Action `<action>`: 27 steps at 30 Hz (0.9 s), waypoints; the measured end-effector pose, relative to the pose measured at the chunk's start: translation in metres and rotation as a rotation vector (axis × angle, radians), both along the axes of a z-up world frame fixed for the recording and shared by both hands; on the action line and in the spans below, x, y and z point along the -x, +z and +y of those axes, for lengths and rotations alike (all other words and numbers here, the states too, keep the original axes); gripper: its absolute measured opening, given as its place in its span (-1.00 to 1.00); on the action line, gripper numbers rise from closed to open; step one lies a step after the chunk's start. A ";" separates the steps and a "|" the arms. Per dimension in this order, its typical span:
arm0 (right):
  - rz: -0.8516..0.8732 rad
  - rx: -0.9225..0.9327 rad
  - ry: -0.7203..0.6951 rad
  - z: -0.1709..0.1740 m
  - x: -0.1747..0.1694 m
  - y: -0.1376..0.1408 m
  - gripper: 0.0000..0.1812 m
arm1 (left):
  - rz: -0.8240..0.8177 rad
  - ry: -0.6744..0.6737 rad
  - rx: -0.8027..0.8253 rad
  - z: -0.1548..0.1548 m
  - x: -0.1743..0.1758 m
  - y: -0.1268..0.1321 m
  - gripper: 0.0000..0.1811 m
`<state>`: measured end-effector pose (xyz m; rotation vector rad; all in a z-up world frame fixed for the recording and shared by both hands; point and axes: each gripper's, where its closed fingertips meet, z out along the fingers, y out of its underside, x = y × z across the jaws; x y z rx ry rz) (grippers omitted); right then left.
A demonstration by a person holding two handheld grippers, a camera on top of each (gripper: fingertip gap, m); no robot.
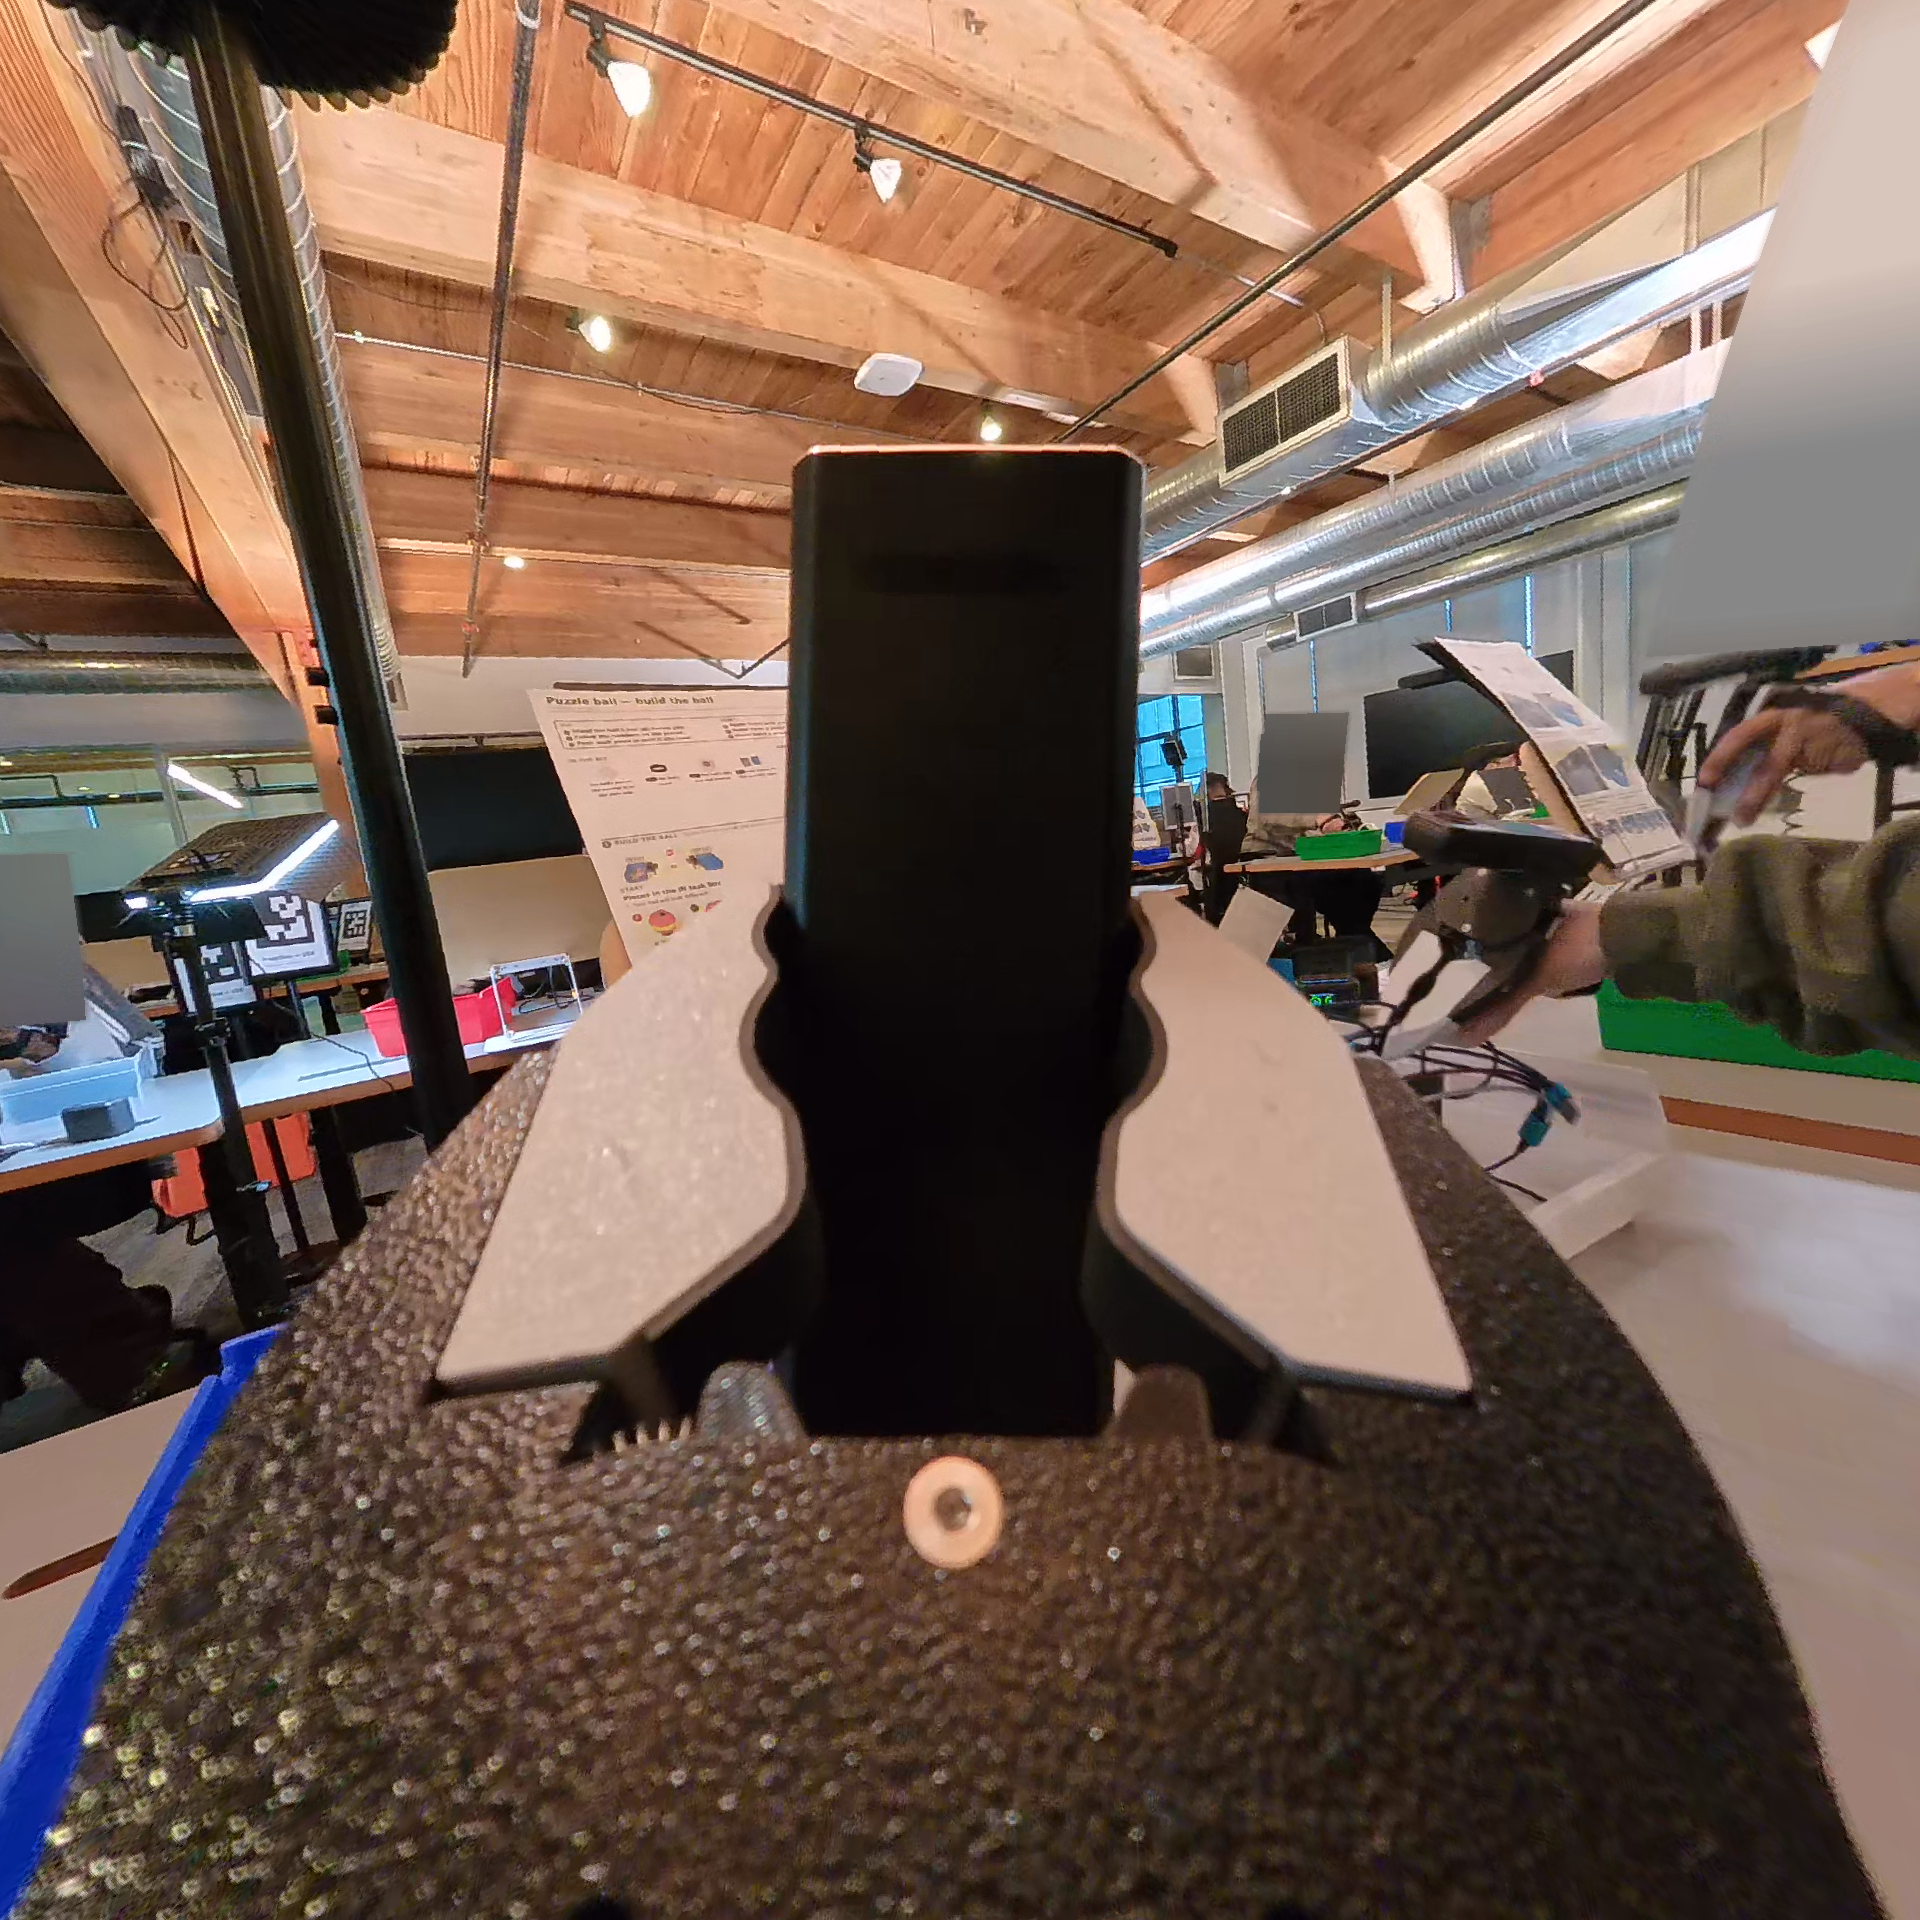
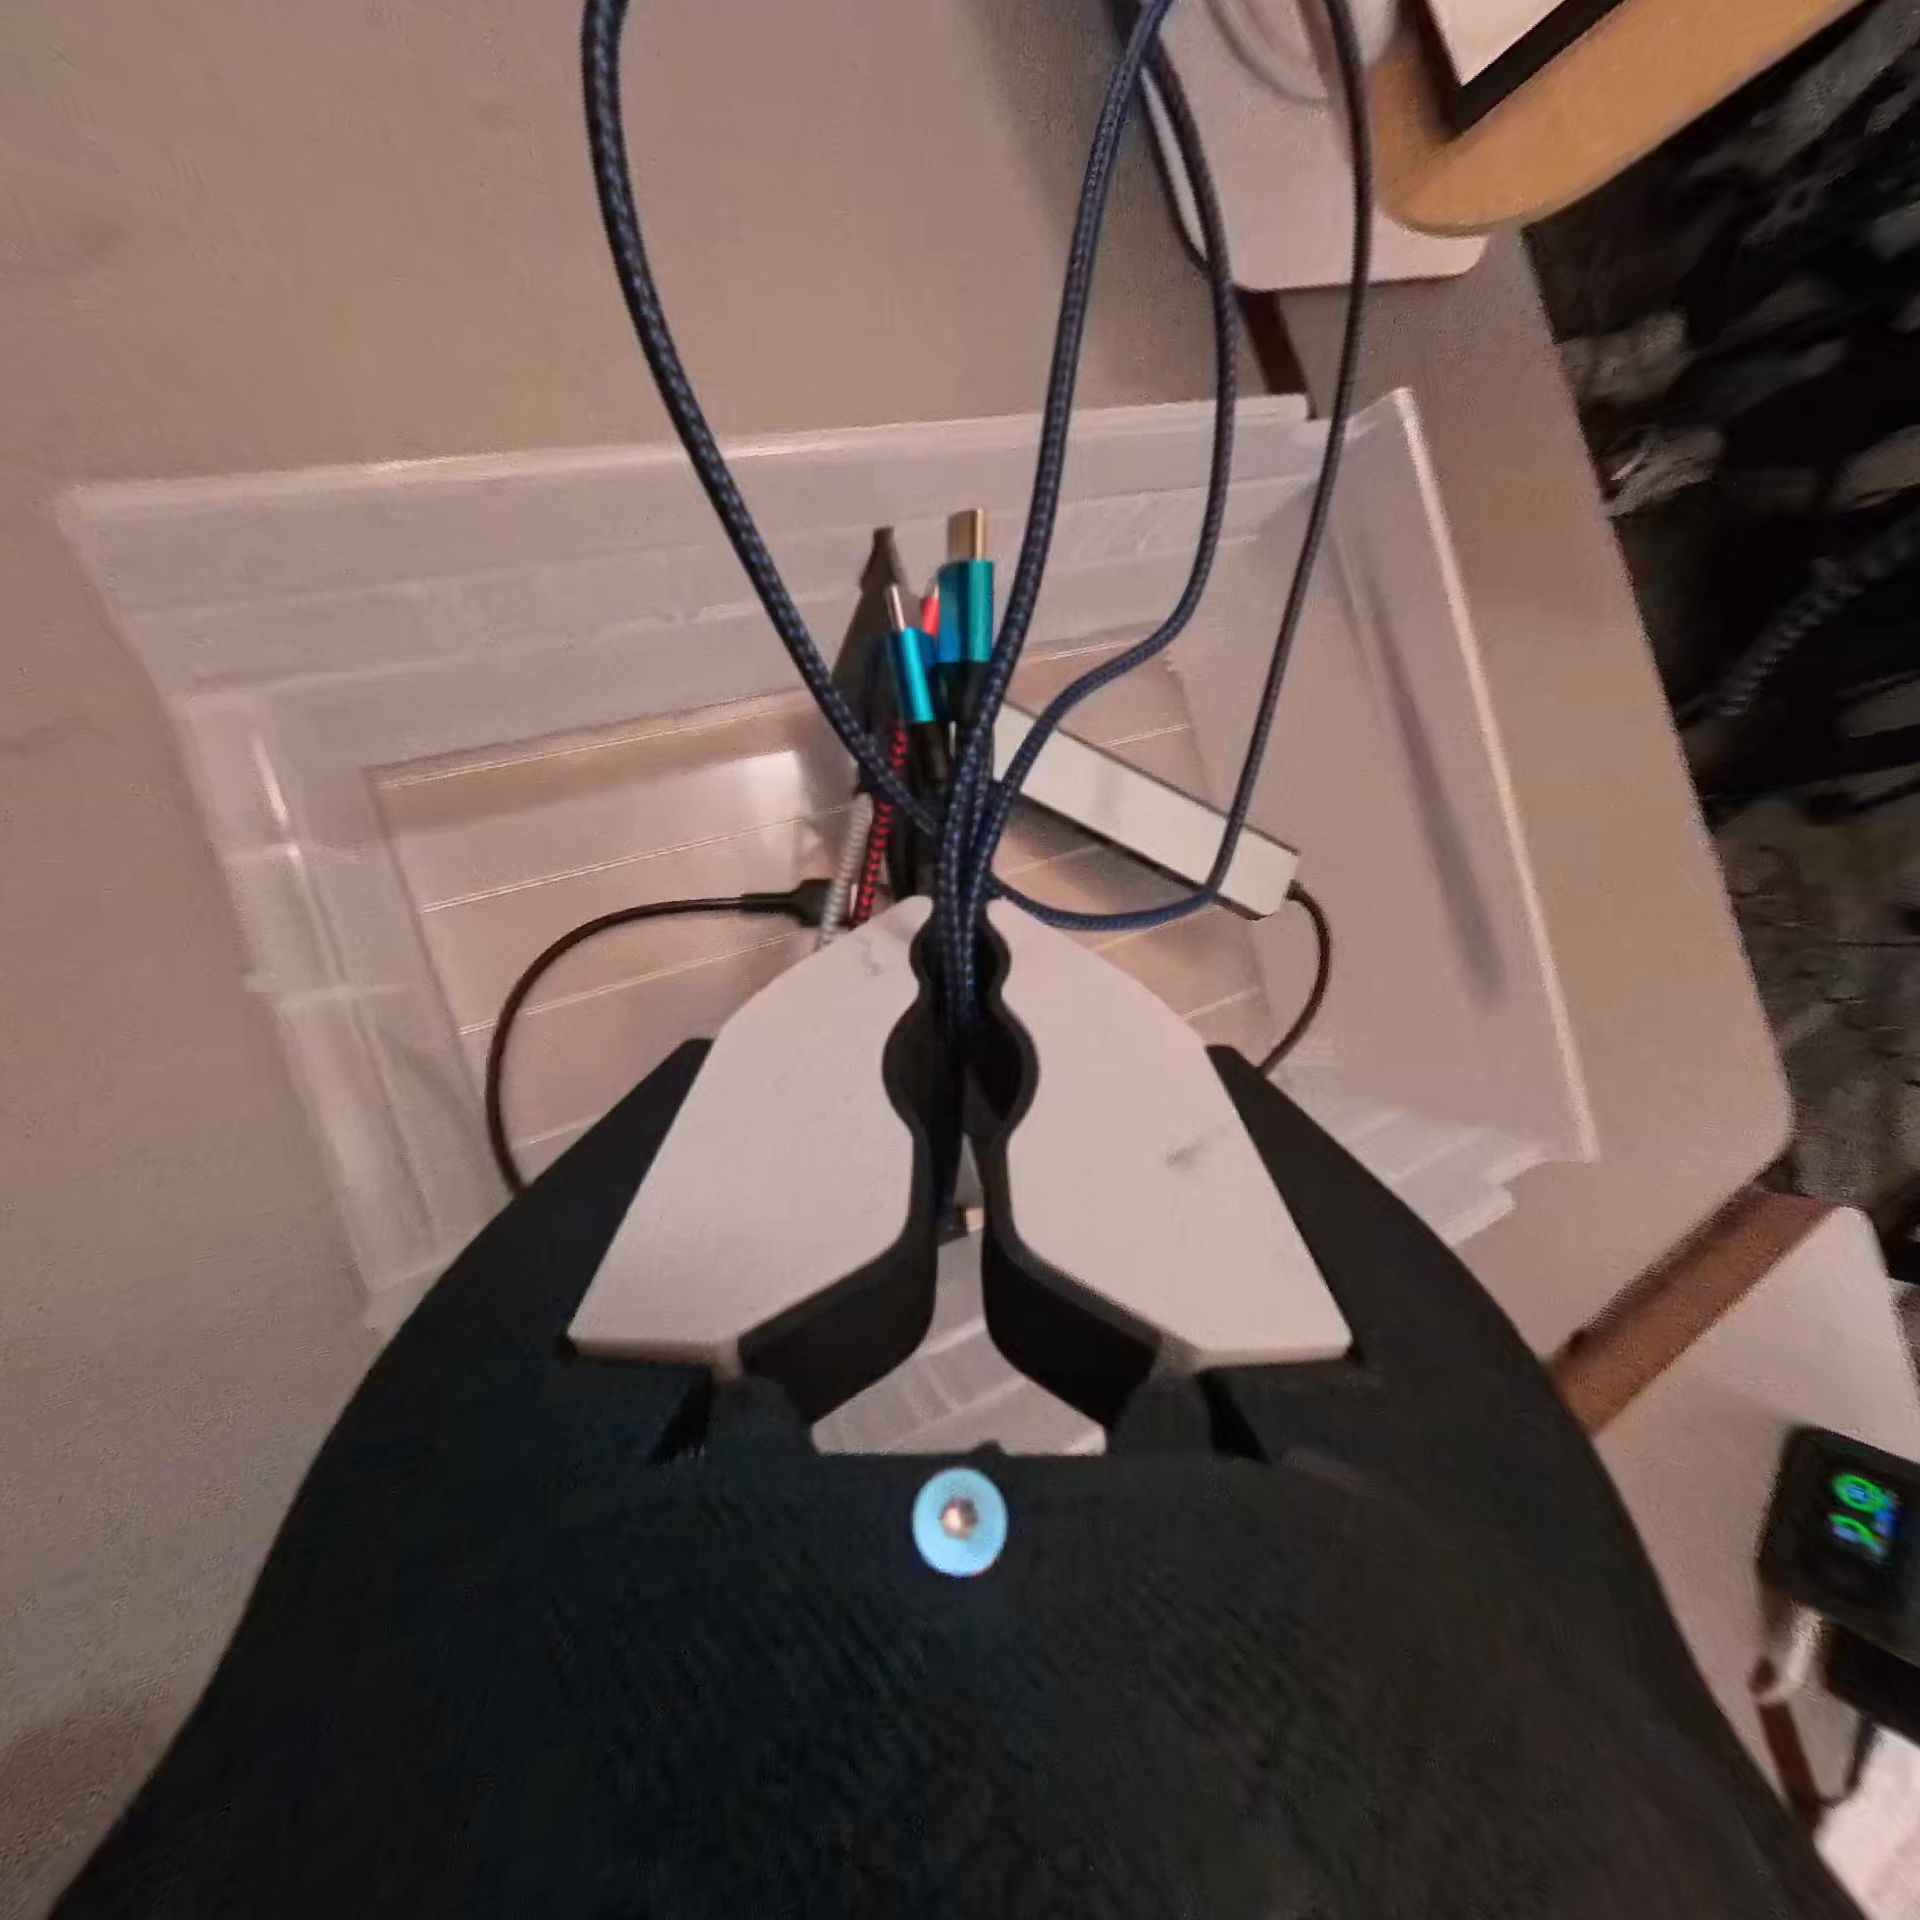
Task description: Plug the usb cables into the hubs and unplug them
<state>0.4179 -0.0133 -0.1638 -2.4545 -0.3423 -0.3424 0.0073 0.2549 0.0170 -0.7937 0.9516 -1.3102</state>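
**Already lifted: a hub in one gripper, a bundle of cables in the other**

Seen from the left wrist, the left gripper (image 1: 961, 935) has its fingers set fairly wide and pressed against both sides of a black hub (image 1: 961, 883), which stands upright between them and is raised off the white table (image 1: 1714, 1351), against the wooden ceiling. Which face carries the ports cannot be told from here. Far to the right, a person's sleeve (image 1: 1766, 935) and hand hold the right gripper (image 1: 1455, 1023) over a tangle of cables.

From the right wrist, looking down, the right gripper (image 2: 958, 925) has its fingers drawn narrow, pinching several dark blue braided cables (image 2: 961, 831) together. Loops of them rise towards the top of the picture. Just past the fingertips sit loose teal plugs (image 2: 961, 613) and a red-and-black braided cable (image 2: 883, 800), above a clear plastic tray (image 2: 416, 582). A flat silver hub (image 2: 1143, 821) lies in that tray.

Judging by this, the step in hand is picking up, before any plugging. Nothing is seated yet. The next move calls for singling out one plug from the bundle, gripping it near its head, and lining it up squarely with a port on the black hub.
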 end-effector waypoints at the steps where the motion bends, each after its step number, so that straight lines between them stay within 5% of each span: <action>1: -0.046 -0.017 -0.012 0.004 -0.002 0.000 -0.97 | 0.000 -0.003 0.003 0.000 0.000 0.000 -0.35; 6: -0.001 -0.102 0.064 0.011 0.027 -0.009 -0.98 | 0.009 -0.009 -0.001 -0.002 -0.003 -0.002 -0.34; 12: -0.416 -0.206 -0.013 -0.001 0.020 -0.007 -0.97 | 0.003 -0.019 -0.004 -0.005 -0.004 -0.001 -0.35; 17: -0.246 -0.122 0.071 -0.013 0.038 -0.026 -0.94 | 0.009 -0.029 -0.007 -0.009 -0.005 -0.001 -0.35; 22: -0.043 0.135 0.056 -0.037 0.042 -0.029 -0.56 | 0.012 -0.037 -0.023 -0.015 -0.006 0.000 -0.34; 27: 0.007 0.329 0.012 -0.062 0.037 -0.029 -0.44 | 0.018 -0.041 -0.021 -0.015 -0.008 -0.001 -0.34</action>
